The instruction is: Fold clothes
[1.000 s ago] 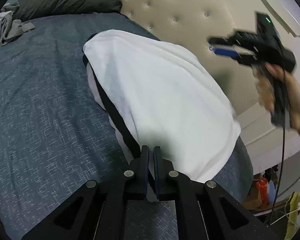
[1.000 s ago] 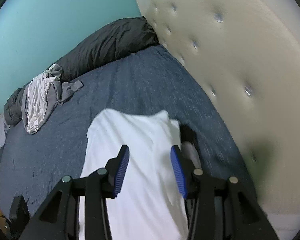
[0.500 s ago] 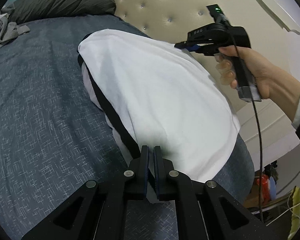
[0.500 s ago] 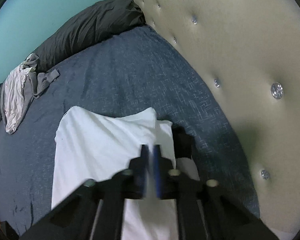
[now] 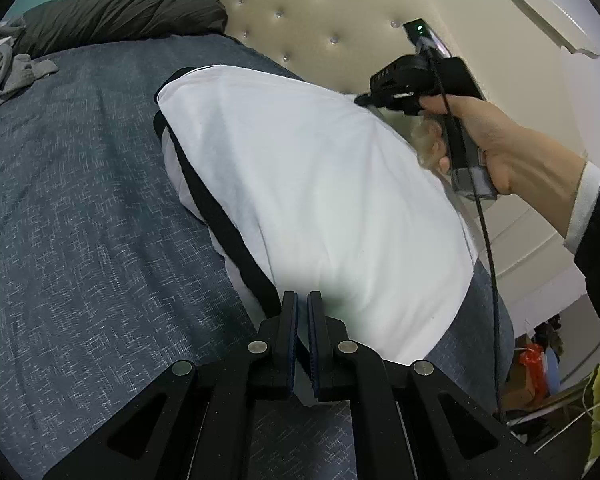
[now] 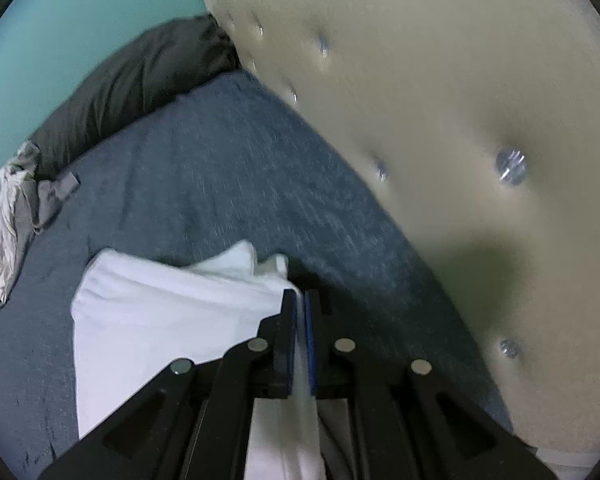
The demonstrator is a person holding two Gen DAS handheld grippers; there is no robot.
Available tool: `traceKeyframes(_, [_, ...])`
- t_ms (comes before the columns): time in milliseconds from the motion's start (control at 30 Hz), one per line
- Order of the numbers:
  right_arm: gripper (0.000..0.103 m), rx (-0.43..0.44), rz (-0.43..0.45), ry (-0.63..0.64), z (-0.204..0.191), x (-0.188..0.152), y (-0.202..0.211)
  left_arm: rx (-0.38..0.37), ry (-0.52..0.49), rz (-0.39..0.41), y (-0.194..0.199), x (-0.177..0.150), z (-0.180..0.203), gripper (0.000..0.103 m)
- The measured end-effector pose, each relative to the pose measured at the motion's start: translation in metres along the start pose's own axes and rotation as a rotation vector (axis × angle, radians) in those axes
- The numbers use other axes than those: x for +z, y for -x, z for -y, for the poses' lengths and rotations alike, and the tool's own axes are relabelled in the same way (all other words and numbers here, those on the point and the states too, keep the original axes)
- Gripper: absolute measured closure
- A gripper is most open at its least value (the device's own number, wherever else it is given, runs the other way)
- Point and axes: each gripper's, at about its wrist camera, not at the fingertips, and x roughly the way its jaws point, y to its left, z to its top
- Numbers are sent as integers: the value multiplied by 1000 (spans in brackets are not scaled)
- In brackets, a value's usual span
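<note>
On the bed (image 5: 80, 220), both tools pinch the white garment (image 5: 320, 184): left tool (image 5: 302, 300) its near edge, right tool (image 6: 300, 300) its far corner; only the left wrist view shows the hand (image 5: 512, 148).

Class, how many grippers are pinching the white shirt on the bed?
2. The left gripper pinches the white shirt at its near edge; the right gripper clamps the headboard-side edge.

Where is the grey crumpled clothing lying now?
In the left wrist view the grey crumpled clothing lies at the far left on the blue bedspread, beside the dark pillow.
</note>
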Motion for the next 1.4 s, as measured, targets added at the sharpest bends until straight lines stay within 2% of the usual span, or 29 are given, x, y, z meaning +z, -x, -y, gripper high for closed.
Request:
traceKeyframes(100, [96, 52, 43, -22, 11, -1, 23, 1, 7, -3, 0, 0, -1, 98])
traceKeyframes(167, [85, 106, 44, -43, 19, -6, 34, 1, 8, -5, 1, 1, -1, 98])
traceKeyframes(200, [75, 139, 36, -53, 24, -11, 39, 2, 8, -7, 1, 1, -1, 98])
traceKeyframes(233, [73, 161, 25, -55, 27, -18, 43, 3, 8, -8, 2, 1, 0, 98])
traceKeyframes(367, [73, 184, 32, -55, 35, -56, 64, 7, 20, -10, 8, 0, -1, 98])
traceKeyframes(500, [73, 225, 78, -131, 44, -99, 91, 23, 26, -14, 17, -11, 0, 97])
traceKeyframes(633, [73, 245, 123, -162, 45, -144, 117, 41, 31, -16, 28, -23, 2, 90])
traceKeyframes(767, [73, 255, 157, -182, 44, -170, 134, 64, 35, -11, 44, -31, 9, 86])
traceKeyframes(1100, [73, 286, 225, -200, 23, -210, 194, 96, 14, 39, 101, -39, 35, 82])
traceKeyframes(1400, [63, 267, 257, -189, -5, -238, 248, 124, -40, 94, 160, -39, 59, 78])
